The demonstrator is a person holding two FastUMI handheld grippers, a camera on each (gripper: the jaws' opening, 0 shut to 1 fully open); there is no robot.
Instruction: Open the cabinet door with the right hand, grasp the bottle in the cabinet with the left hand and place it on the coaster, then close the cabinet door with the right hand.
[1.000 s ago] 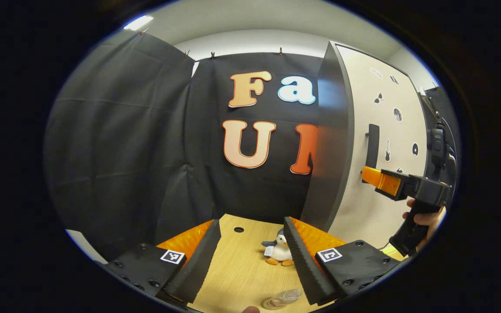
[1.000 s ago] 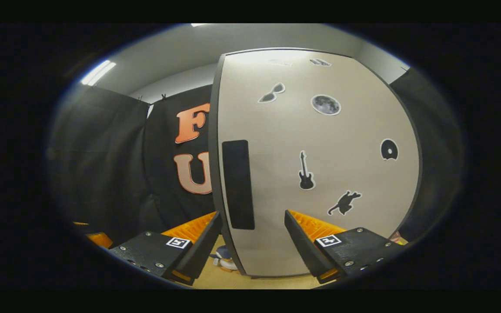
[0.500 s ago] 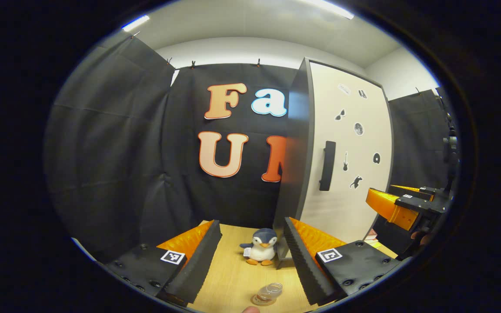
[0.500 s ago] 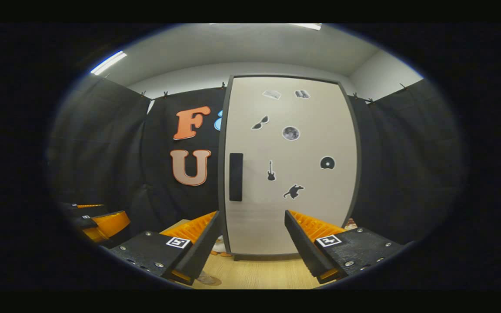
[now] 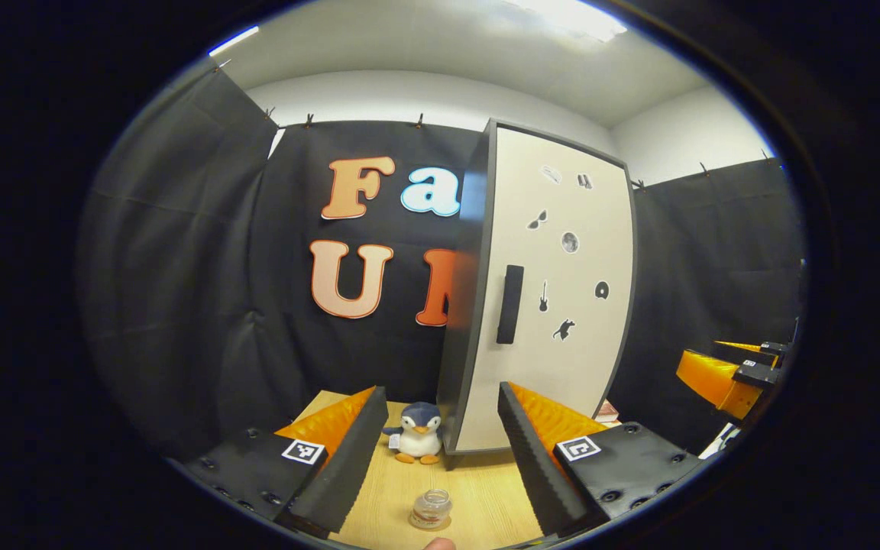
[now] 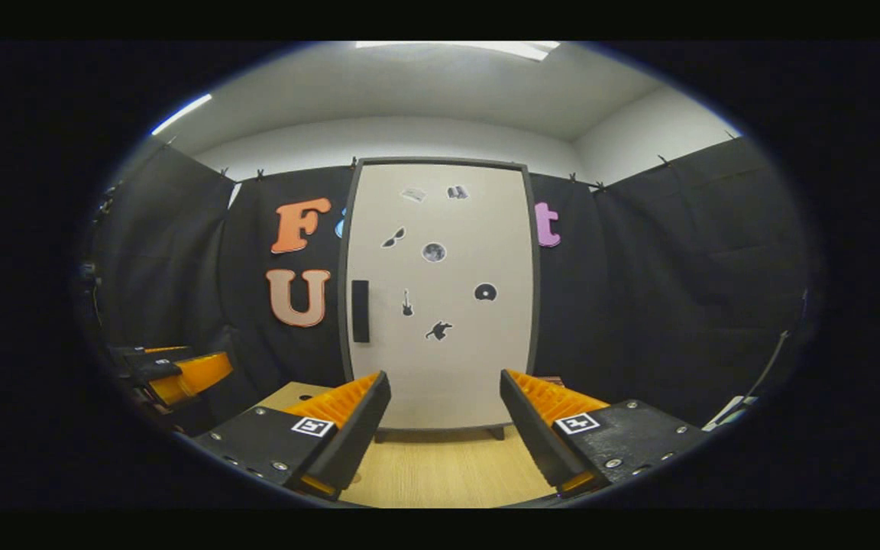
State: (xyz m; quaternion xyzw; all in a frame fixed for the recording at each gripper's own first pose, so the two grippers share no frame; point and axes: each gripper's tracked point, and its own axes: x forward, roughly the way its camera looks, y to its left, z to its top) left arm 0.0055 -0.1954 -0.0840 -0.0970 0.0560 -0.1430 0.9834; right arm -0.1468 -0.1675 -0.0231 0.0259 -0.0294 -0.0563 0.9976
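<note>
left gripper view looks along the left gripper (image 5: 440, 451), its fingers spread wide with nothing between them. the bottle (image 5: 431, 509), a small clear jar, stands upright on the table (image 5: 486, 496), low in the gap between the two fingers and apart from both. whether a coaster lies under it i cannot tell. beyond it a penguin toy (image 5: 418, 443) sits just beside the cabinet's near corner. the cabinet (image 5: 543, 305) stands on the table with its door shut, a dark handle (image 5: 509, 304) by the door's left edge and small stickers on its face. the right gripper (image 5: 726, 374) shows at the far right, well apart from the cabinet.

right gripper view faces the cabinet door (image 6: 440, 298) square on. the right gripper (image 6: 444, 428) is wide apart and empty, short of the door and touching nothing. the left gripper (image 6: 173, 374) shows at the left edge.
</note>
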